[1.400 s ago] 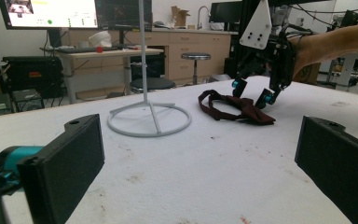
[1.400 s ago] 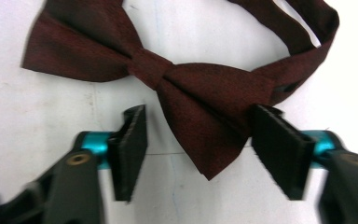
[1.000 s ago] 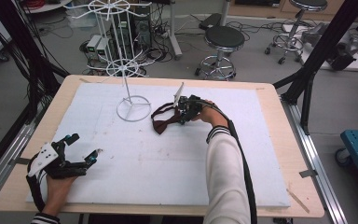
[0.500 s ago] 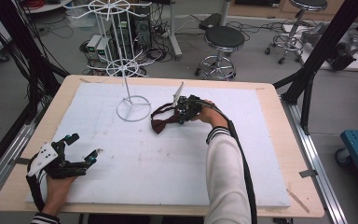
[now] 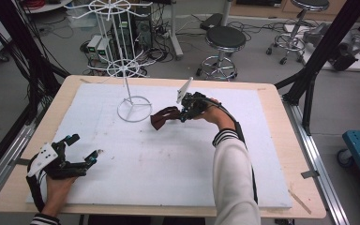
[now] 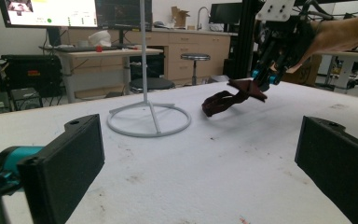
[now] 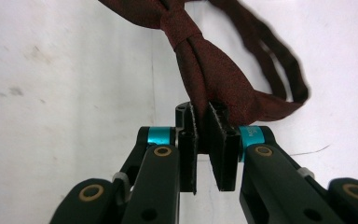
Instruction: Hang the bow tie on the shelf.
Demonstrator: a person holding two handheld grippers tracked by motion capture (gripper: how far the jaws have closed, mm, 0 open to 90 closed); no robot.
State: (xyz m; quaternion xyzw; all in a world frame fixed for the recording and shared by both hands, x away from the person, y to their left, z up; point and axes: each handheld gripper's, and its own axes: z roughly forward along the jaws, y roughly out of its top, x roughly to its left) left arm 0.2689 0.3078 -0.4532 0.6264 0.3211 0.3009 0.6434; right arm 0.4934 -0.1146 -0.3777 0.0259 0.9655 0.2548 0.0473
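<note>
Between right hand-held gripper jaws: dark red bow tie, pinched.
Change: tie end now raised off tabletop.
Meaning: likely bound for wire stand beside it.
Left hand-held gripper: spread, empty.

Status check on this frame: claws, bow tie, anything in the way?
Right claw shut on bow tie, one end off the pad. Left claw open, resting on the pad. White stand close beside the tie.
</note>
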